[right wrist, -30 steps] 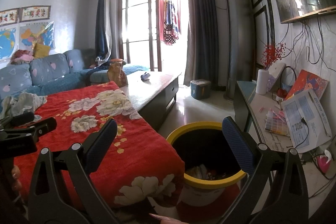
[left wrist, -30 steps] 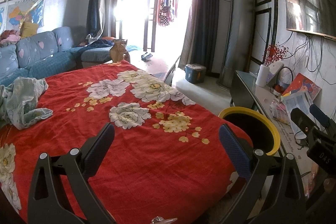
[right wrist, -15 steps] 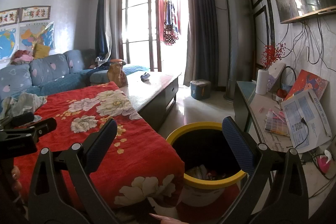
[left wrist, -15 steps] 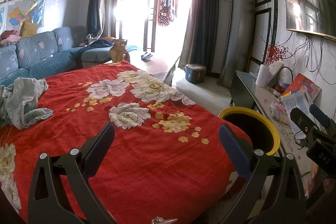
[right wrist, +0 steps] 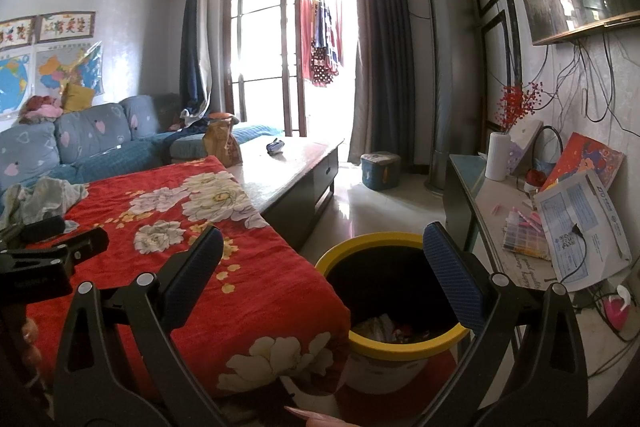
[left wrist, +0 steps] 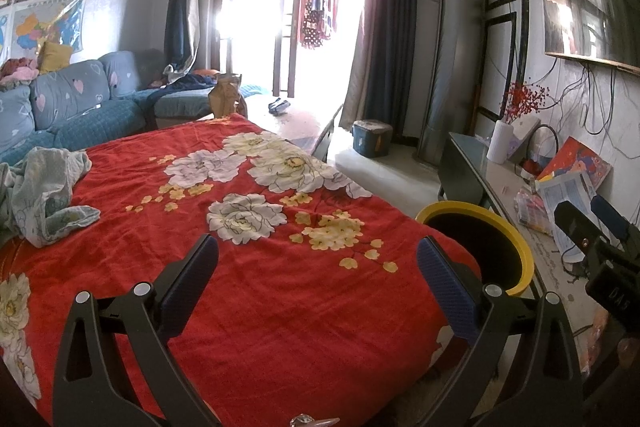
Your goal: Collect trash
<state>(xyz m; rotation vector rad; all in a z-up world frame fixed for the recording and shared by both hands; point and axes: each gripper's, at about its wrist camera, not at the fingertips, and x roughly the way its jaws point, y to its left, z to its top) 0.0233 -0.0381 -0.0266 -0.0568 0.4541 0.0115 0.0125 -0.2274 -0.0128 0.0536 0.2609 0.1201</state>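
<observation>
Both your grippers are spread wide and carry nothing: the left gripper (left wrist: 318, 267) hangs over the red floral cloth (left wrist: 260, 287), the right gripper (right wrist: 322, 259) over the yellow-rimmed bin (right wrist: 400, 345) at lower centre of its frame. Trash (right wrist: 384, 325) already lies in the bin's bottom, so some collecting looks done. No loose litter shows on the cloth; only a crumpled grey-green garment (left wrist: 48, 191) at the left edge. Only your right view sees into the bin. Your left view shows just its rim (left wrist: 516, 247) at lower right, and more of the cloth.
</observation>
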